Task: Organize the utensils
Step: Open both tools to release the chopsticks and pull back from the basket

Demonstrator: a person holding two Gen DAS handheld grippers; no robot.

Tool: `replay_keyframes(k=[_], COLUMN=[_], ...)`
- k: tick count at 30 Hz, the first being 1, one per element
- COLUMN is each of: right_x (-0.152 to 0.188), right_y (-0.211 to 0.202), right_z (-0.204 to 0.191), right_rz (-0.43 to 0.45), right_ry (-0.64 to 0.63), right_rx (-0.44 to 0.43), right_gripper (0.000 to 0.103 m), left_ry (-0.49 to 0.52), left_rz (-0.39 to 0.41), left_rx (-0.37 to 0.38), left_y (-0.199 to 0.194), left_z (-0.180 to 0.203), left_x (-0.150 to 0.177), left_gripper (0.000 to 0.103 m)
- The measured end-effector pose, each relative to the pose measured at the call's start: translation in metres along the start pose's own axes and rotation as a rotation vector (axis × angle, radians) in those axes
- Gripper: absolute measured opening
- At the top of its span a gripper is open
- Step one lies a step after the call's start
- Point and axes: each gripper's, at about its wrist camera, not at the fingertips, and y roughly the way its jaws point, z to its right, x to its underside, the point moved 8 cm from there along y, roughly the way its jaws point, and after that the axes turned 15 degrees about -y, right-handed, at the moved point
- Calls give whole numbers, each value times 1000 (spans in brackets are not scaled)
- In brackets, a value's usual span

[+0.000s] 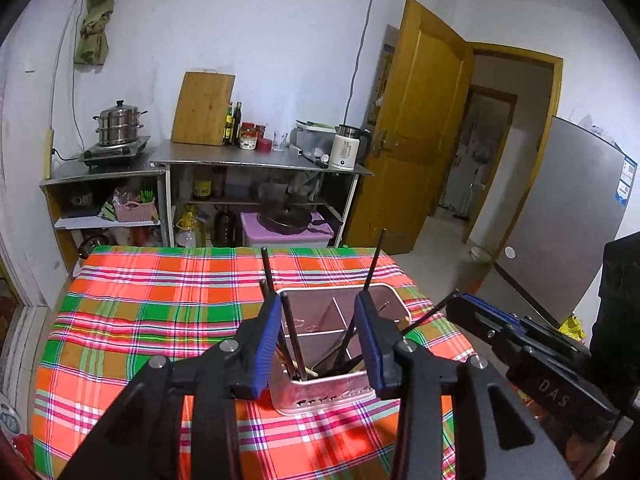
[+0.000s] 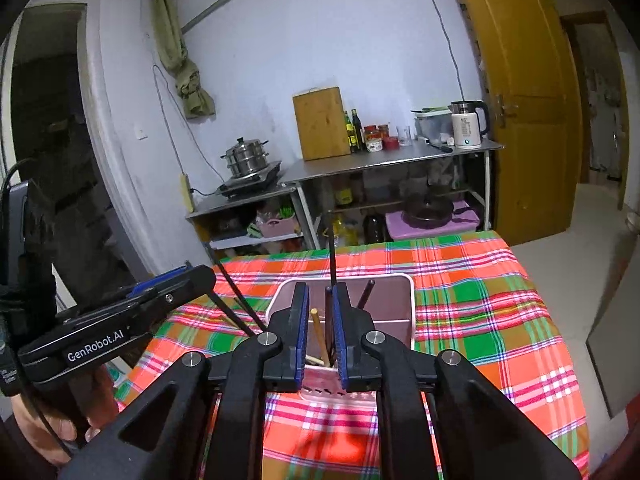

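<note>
Only from the right wrist, a pale chopstick (image 2: pixel 319 334) in the holder (image 2: pixel 404 312); both jaws parted, empty.

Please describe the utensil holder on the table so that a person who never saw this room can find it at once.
Find the table with the bright plaid cloth of red, orange and green. On it stands the utensil holder, a pale box with rounded corners, split inside by dividers. It is the only container on the cloth, and dark chopsticks lean out of its near compartment.
</note>
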Motion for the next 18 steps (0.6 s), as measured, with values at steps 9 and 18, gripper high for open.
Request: replay_keyframes(k=[9,18], right_x=[18,56], right_y=[-24,-38], right_z=[-8,-20], right_rz=[7,-16], right_ry=[-29,-43], right_rx=[14,26], right_gripper=[12,13], left_ry=[-9,-22], left_rz=[9,-15], left_rx=[-11,-27], left_y=[-17,-22], left_z=[-6,-16], left_x=[22,71], left_gripper=[45,46])
